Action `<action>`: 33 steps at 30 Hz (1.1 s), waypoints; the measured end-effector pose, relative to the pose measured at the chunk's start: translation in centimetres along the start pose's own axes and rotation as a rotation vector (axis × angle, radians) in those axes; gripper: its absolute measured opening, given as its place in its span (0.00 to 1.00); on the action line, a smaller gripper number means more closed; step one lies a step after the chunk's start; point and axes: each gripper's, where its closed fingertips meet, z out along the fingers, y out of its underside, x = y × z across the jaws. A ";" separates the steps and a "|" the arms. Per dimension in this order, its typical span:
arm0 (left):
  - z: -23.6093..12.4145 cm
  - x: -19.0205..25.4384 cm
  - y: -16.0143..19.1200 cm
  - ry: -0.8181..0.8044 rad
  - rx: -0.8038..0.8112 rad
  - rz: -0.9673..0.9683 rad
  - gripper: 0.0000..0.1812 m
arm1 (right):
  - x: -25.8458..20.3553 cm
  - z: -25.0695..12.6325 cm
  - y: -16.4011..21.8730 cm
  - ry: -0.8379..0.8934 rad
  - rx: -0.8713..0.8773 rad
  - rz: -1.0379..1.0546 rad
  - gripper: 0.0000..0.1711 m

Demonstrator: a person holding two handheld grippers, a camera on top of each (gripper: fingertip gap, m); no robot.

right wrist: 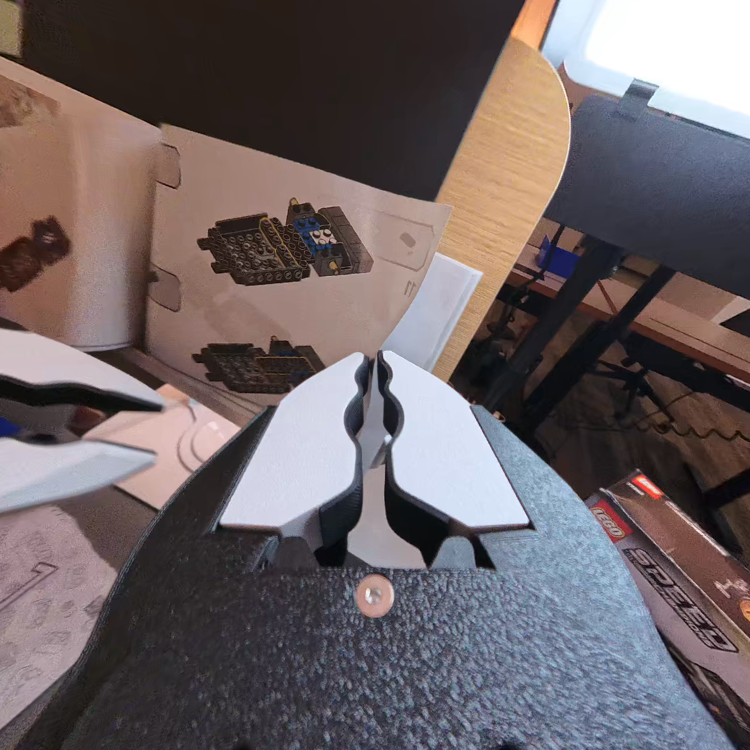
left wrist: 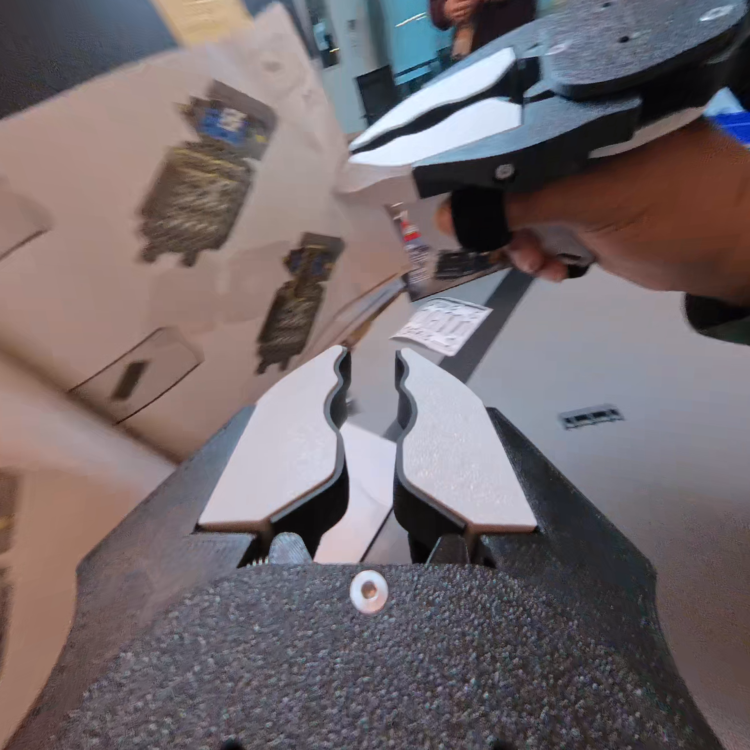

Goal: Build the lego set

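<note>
A brick-building instruction booklet lies open, and one page (right wrist: 259,312) printed with pictures of dark brick assemblies is lifted and curled. My right gripper (right wrist: 373,357) is shut on that page's edge, with a thin sheet showing between its fingers. In the left wrist view the right gripper (left wrist: 353,150) pinches the raised page (left wrist: 101,195) from the right, with a hand on its handle. My left gripper (left wrist: 371,357) is open and empty, just below and in front of the raised page. It also shows at the left of the right wrist view (right wrist: 156,430).
A grey-white table (left wrist: 608,487) has a dark seam and a small slotted inset (left wrist: 590,416). A printed leaflet (left wrist: 442,324) lies beyond my left fingers. A dark toy box (right wrist: 669,588) sits at the right, with a wooden panel (right wrist: 499,203) behind. A person (left wrist: 479,24) stands far off. The left gripper's tips are roughly 10 centimeters from the right gripper's.
</note>
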 end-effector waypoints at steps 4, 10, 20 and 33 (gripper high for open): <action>-1.1 -5.3 1.6 -0.215 -0.082 -0.115 0.10 | 2.2 1.9 3.0 0.102 -0.151 -0.015 0.09; -4.9 -9.6 2.1 -0.327 -0.086 -0.137 0.09 | 3.6 -1.9 0.0 0.302 -0.028 -0.063 0.11; -13.5 -15.0 4.1 -0.467 -0.035 -0.288 0.10 | -15.6 3.3 -3.1 -0.031 -0.005 -0.209 0.54; -14.3 -11.7 4.6 -0.199 -0.023 -0.302 0.29 | -11.5 4.2 -2.9 -0.060 0.055 0.082 0.14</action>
